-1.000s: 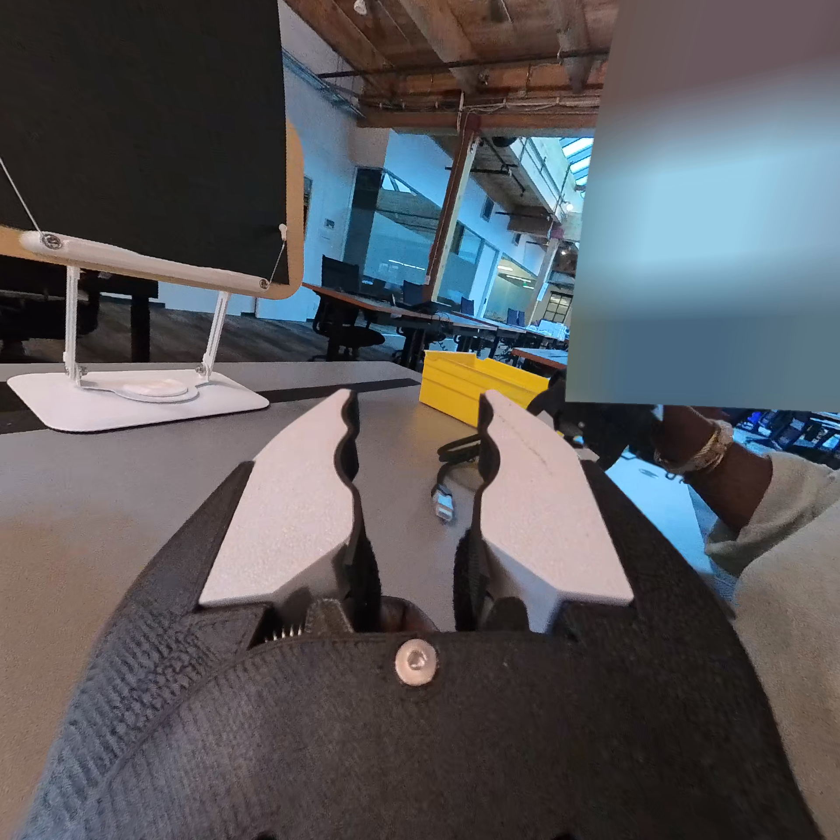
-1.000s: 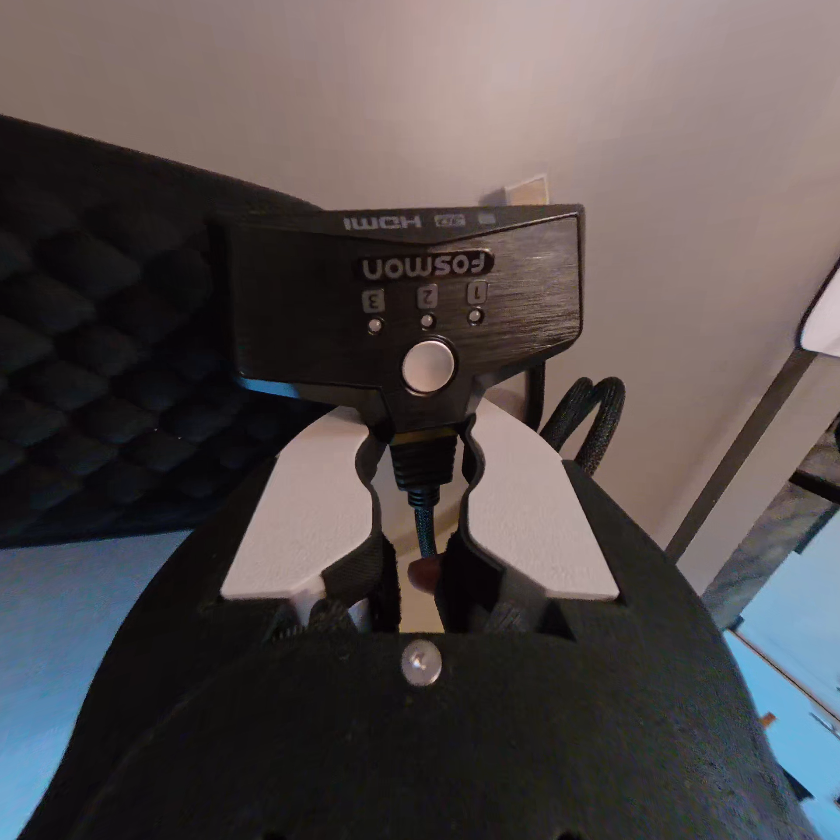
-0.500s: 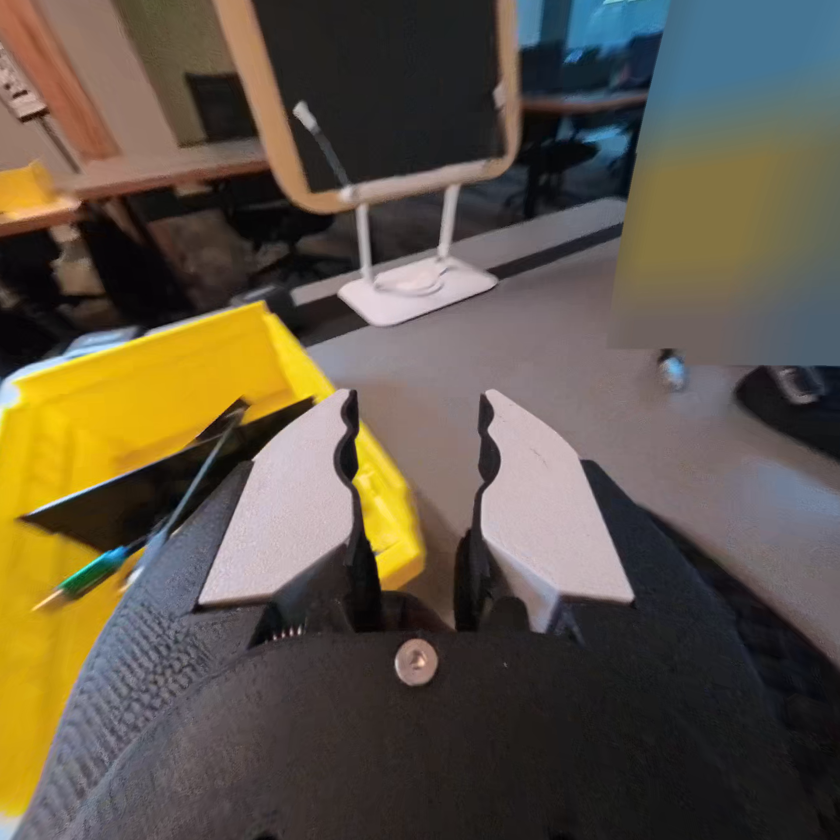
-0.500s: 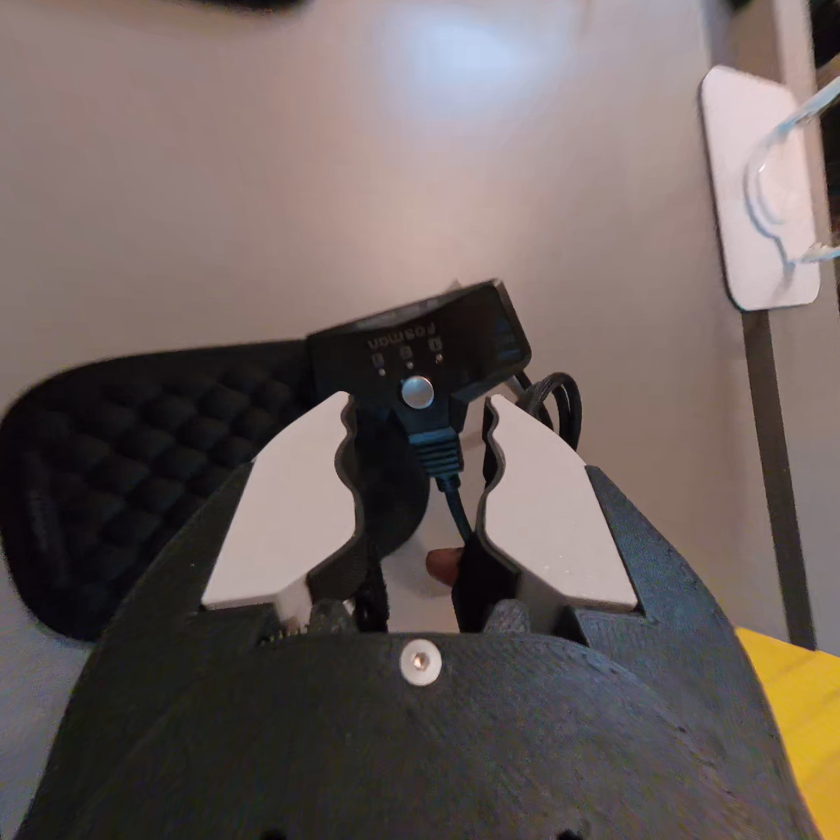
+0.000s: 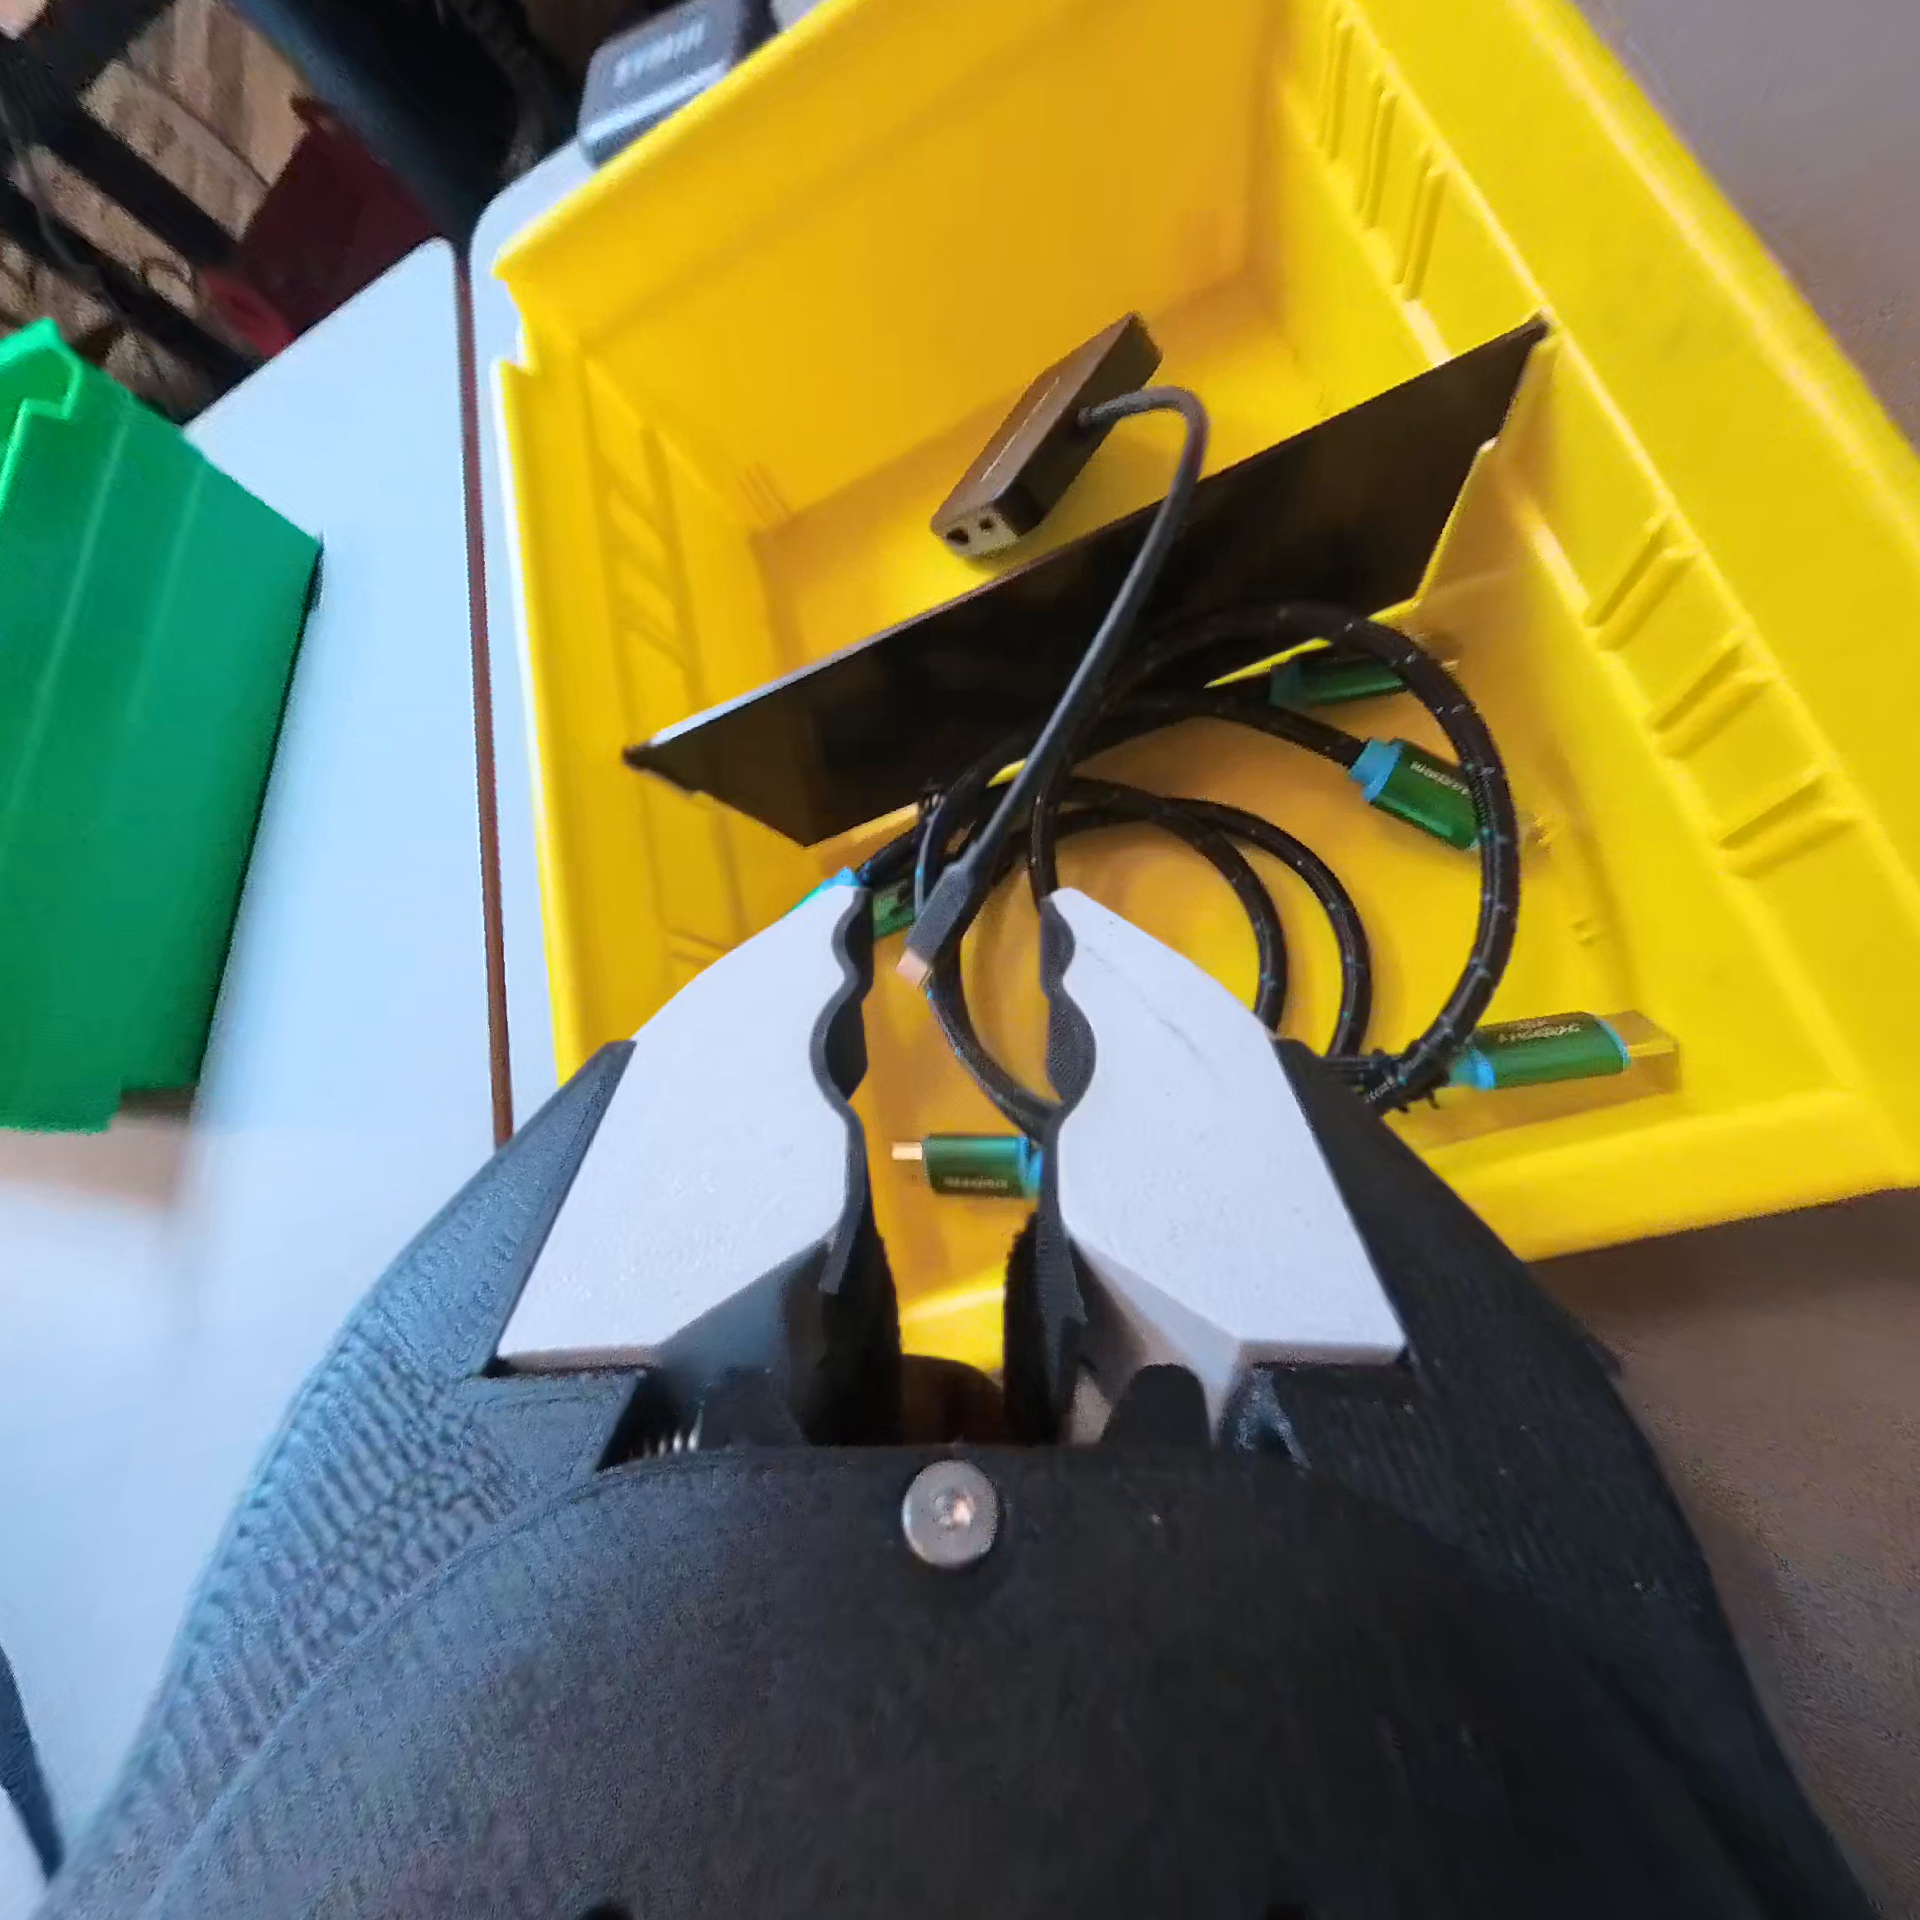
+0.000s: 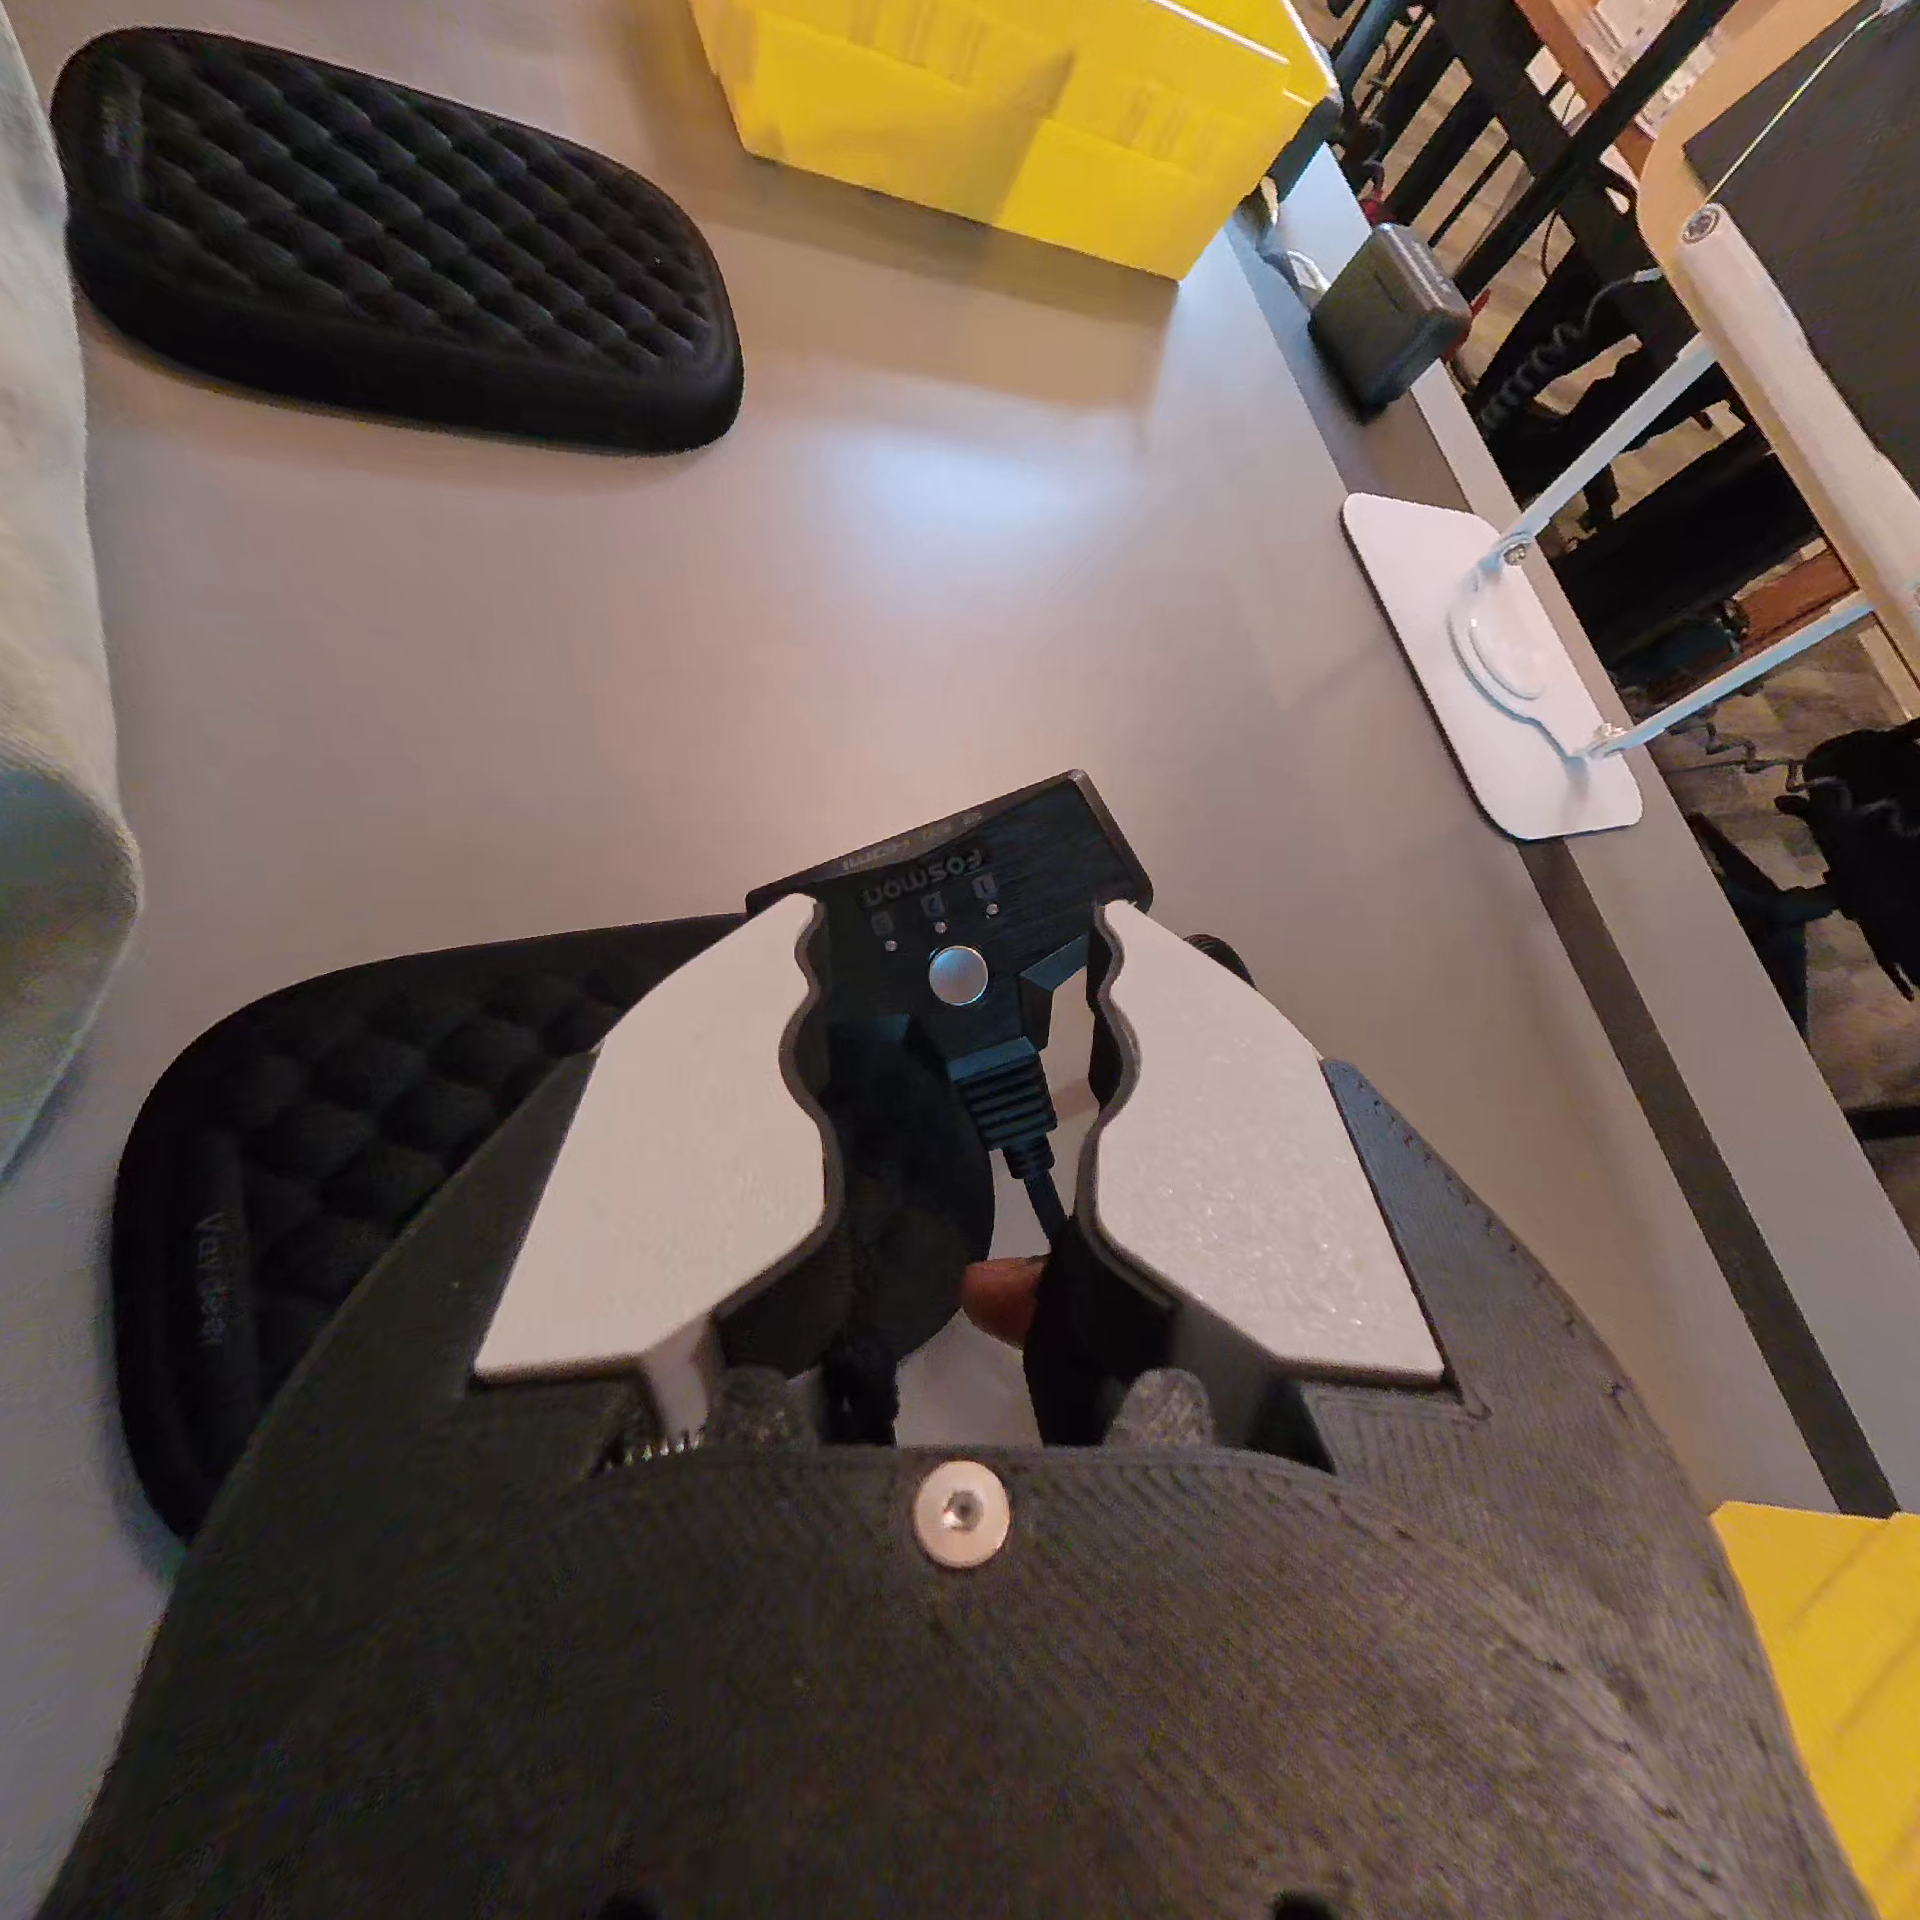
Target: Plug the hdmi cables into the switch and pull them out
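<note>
Several braided HDMI cables (image 5: 1496, 831) with green plugs (image 5: 1418, 795) lie coiled in a yellow bin (image 5: 1714, 520). My left gripper (image 5: 948, 914) is open and empty just above the bin's near end, over the cable loops. One green plug (image 5: 977, 1164) shows between its fingers, below them. The black HDMI switch (image 6: 997, 883) lies on the grey table at the edge of a black pad (image 6: 343, 1143). My right gripper (image 6: 956, 920) is open above it, fingers either side without touching. The switch's own lead (image 6: 1008, 1101) runs back between the fingers.
The bin also holds a black divider (image 5: 1039, 665) and a small black adapter (image 5: 1049, 436) with a thin cable. A green bin (image 5: 125, 727) stands left of it. The right wrist view shows a second black pad (image 6: 395, 239), a yellow bin (image 6: 997, 104), a white stand base (image 6: 1486, 665) at the table edge. Left tips to right tips: about 55 cm.
My left gripper swung from the table to above the yellow bin and now looks down into it. My right gripper opened, let go of the switch's lead plug and drew back.
</note>
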Tool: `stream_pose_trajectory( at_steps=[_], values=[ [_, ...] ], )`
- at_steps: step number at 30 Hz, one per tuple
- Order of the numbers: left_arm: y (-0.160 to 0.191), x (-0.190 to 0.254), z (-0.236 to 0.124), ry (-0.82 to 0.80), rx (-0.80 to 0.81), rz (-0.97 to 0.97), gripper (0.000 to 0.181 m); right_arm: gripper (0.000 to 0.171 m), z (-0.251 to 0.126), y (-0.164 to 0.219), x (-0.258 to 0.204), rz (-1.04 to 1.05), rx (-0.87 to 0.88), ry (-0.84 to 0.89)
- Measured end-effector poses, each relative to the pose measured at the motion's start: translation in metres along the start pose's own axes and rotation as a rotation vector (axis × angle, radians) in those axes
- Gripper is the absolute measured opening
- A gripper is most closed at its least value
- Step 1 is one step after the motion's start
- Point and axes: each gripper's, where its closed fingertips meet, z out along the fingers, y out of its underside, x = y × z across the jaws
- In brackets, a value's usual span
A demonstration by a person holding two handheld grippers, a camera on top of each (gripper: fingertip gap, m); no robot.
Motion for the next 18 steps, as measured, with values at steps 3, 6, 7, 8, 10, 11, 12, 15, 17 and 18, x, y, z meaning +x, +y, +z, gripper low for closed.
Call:
stream_pose_trajectory(
  at_steps=[3,6,7,8,10,11,12,15,17,18],
  values=[
    [-0.017,0.015,0.017,0.064,0.047,0.126,0.03,0.048,-0.001,-0.002,0.002,-0.002,0.016,0.011],
    [-0.02,0.017,0.034,0.081,0.025,0.224,0.018,0.047,-0.002,-0.004,0.004,-0.006,0.029,0.03],
    [-0.018,0.018,0.037,0.09,0.005,0.244,0.007,0.047,-0.003,-0.004,0.004,-0.008,0.029,0.036],
    [-0.019,0.017,0.039,0.1,-0.01,0.257,0.007,0.047,-0.004,-0.004,0.005,-0.009,0.026,0.042],
    [-0.033,0.013,0.032,0.101,0.039,0.263,0.005,0.046,-0.006,-0.002,0.006,-0.009,0.018,0.057],
    [-0.046,0.011,0.026,0.105,0.083,0.257,0.005,0.046,-0.008,-0.002,0.006,-0.009,0.017,0.062],
    [-0.059,0.007,0.02,0.102,0.124,0.254,0.005,0.046,-0.009,-0.002,0.006,-0.008,0.018,0.066],
    [-0.093,-0.009,0.014,0.073,0.179,0.356,0.005,0.045,-0.012,-0.004,0.009,-0.012,0.031,0.086],
    [-0.107,-0.02,0.019,0.064,0.154,0.434,0.005,0.045,-0.013,-0.005,0.011,-0.016,0.034,0.099],
    [-0.112,-0.022,0.023,0.083,0.129,0.456,0.005,0.044,-0.013,-0.005,0.011,-0.016,0.033,0.103]
  ],
)
